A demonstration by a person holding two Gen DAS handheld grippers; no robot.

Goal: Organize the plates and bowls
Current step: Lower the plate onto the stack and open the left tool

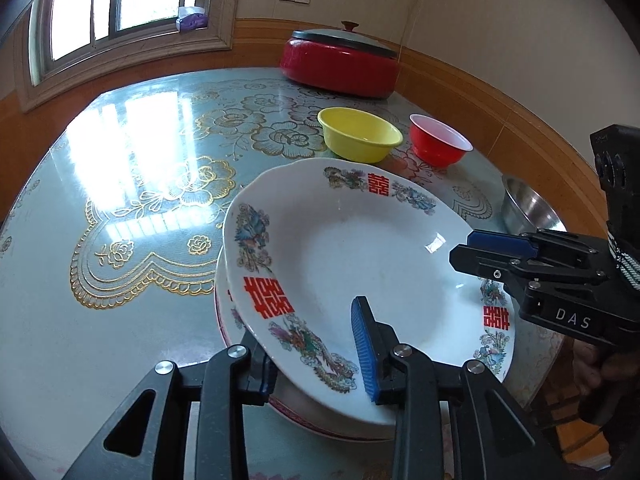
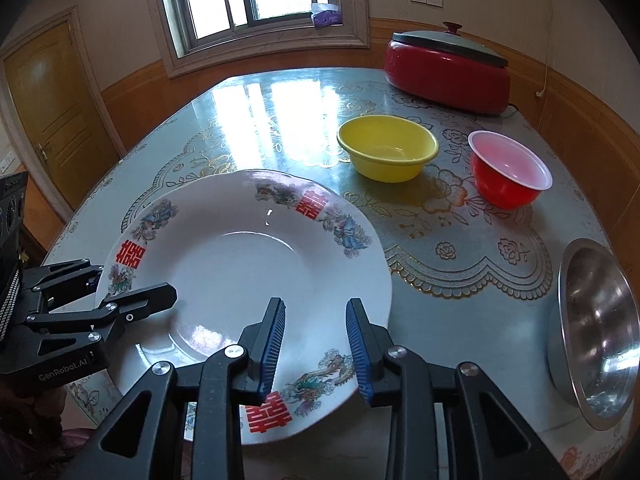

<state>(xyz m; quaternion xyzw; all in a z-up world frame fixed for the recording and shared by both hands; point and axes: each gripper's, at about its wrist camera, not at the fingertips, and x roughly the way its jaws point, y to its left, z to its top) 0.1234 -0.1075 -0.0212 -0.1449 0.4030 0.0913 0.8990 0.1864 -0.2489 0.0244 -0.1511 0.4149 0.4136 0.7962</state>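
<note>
Both grippers clamped on white plate (image 1: 360,248) — tilted over a second plate (image 1: 288,404).
Left gripper (image 1: 316,356) grips near rim, right gripper (image 2: 316,344) opposite rim; yellow bowl (image 2: 387,148), red bowl (image 2: 509,174) behind on table (image 1: 132,240).

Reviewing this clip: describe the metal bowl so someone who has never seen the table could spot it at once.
Start at the red lidded cooker at the table's far corner, then follow that side of the table towards the camera, past the red bowl. The metal bowl sits at the near edge, apart from the plate. It alone is shiny bare steel; its neighbours are coloured plastic.
</note>
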